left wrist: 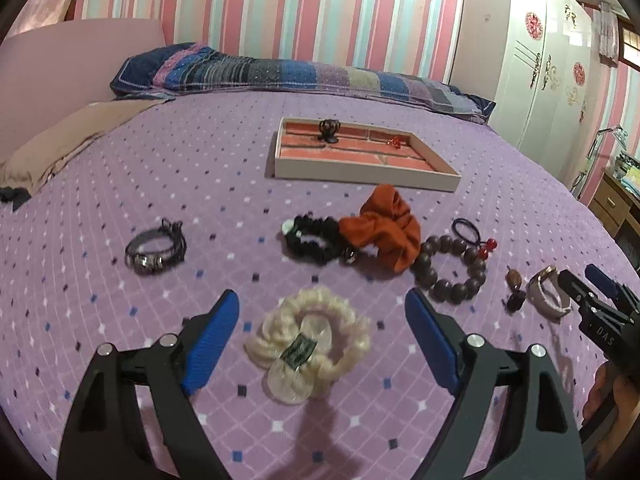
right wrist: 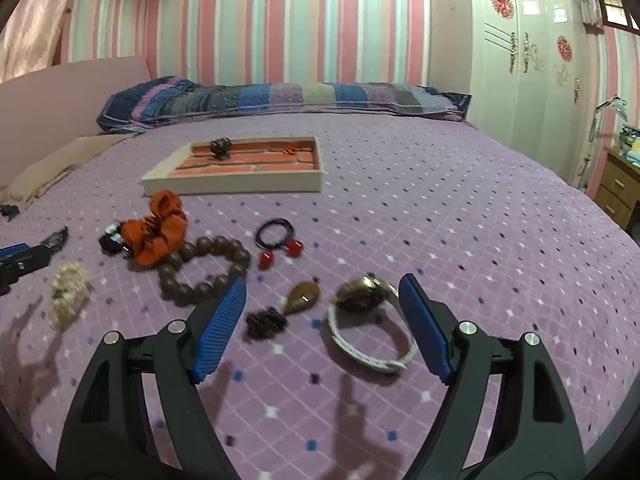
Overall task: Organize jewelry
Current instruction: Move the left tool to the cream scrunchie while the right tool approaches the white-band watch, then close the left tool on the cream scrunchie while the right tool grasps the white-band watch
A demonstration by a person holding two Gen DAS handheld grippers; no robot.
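Soft, even indoor light in both views, slightly dim with a pink-purple cast, no harsh glare. Shadows of the claws fall toward the camera on the bed (right wrist: 440, 220), dark and fairly crisp at the bottom of the right wrist view, fainter in the left. Heavy fisheye bend: striped wall (left wrist: 260, 12) and wardrobe (right wrist: 520, 60) curve, corners go black. Centre is reasonably sharp; the far pillow (left wrist: 280, 74) and edges look soft, grainy

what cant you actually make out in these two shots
- Small red item in the tray: too small in both views to name.
- Black scrunchie: right wrist view, mostly hidden behind the orange scrunchie.
- Watch face: blurred, unreadable.
- Right gripper: in the left wrist view, cut off by the edge.
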